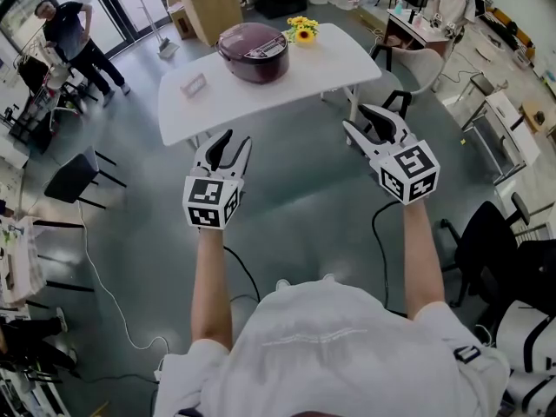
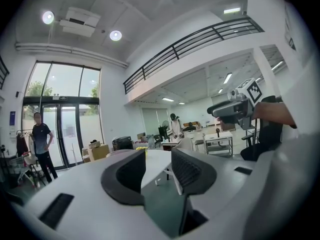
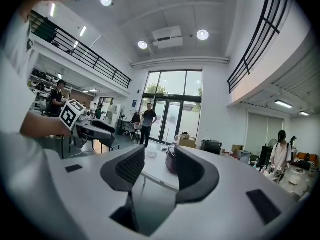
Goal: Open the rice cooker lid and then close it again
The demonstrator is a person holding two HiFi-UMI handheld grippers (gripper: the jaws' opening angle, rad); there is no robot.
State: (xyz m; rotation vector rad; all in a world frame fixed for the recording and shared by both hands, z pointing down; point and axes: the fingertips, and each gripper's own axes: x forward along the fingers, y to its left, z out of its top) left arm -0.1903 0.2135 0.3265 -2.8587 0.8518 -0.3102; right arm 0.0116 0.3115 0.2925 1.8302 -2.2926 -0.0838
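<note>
- We hold the left gripper [image 1: 233,142] in the air on the near side of the white table [image 1: 339,59]. Its jaws stand apart, and only floor and table show between them.
- The right gripper [image 1: 356,119] hangs beside it, well apart, with its jaws likewise spread and gripping nothing. In the right gripper view the rice cooker [image 3: 170,162] shows far off in the gap between them.
- The rice cooker [image 1: 253,52], dark maroon and round, sits on the table towards its far side with the lid down. Neither gripper touches it.
- The table's near edge and a stretch of bare top lie between our grippers and the cooker.
- A small card [image 1: 193,83] lies on the table to the cooker's left, and yellow flowers [image 1: 301,29] stand just beside the cooker on its right.
- A cardboard box [image 1: 211,7] stands on the floor beyond the table.
- A black chair [image 1: 74,179] stands to our left and an office chair [image 1: 486,246] to our right.
- A person [image 1: 76,37] stands at the far left near the glass doors, and a cable [image 1: 104,294] trails over the floor.
</note>
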